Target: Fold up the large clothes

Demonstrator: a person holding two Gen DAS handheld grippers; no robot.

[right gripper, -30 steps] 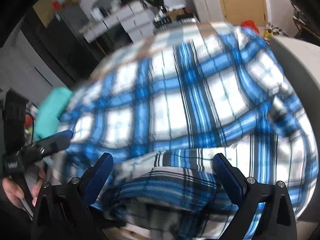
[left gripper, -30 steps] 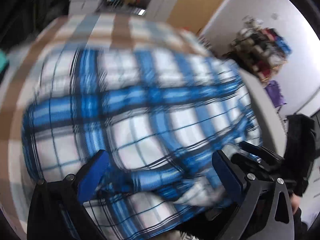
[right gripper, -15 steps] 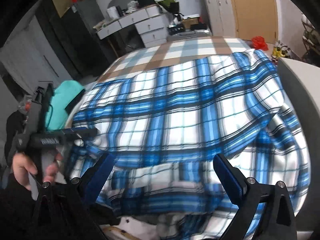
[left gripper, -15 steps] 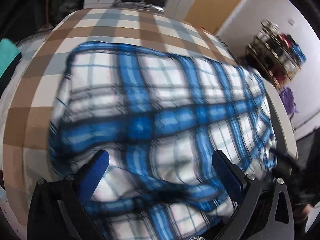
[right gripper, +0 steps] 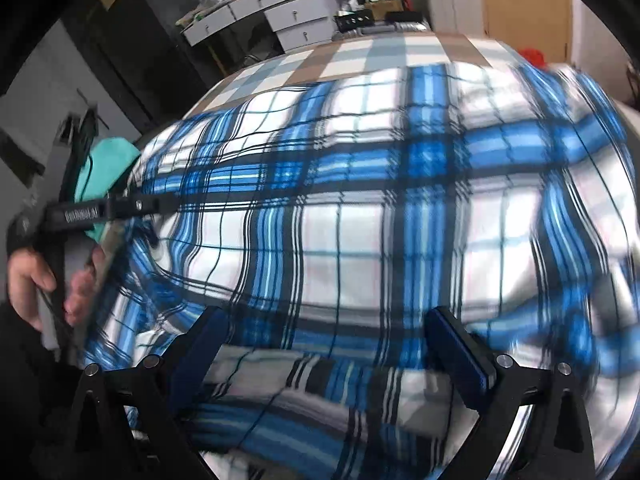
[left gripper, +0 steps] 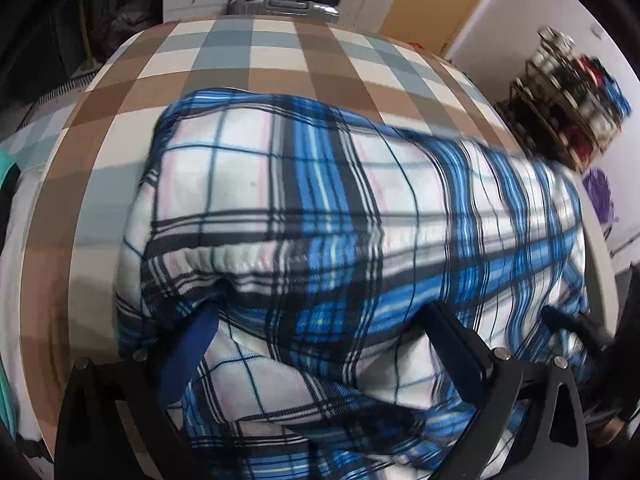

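A large blue, white and black plaid garment (left gripper: 320, 208) lies spread on a checked brown, grey and white tablecloth (left gripper: 256, 60). It fills the right wrist view (right gripper: 380, 200) too. My left gripper (left gripper: 320, 344) is open, its fingers wide apart over the garment's near bunched edge, with cloth between them. My right gripper (right gripper: 324, 344) is open too, fingers wide apart over a folded hem. The left gripper, held by a hand, also shows in the right wrist view (right gripper: 120, 210) at the garment's left edge.
A teal cloth (right gripper: 106, 168) lies at the table's left side. White drawer units (right gripper: 280, 12) and a dark cabinet (right gripper: 116, 52) stand behind the table. A cluttered shelf (left gripper: 572, 92) stands at the right by the wall. A wooden door (right gripper: 524, 12) is at the back.
The garment has come down from a raised, billowing spread and settled lower on the table, leaving more tablecloth bare at the far side. Both grippers have stayed open at its near edge.
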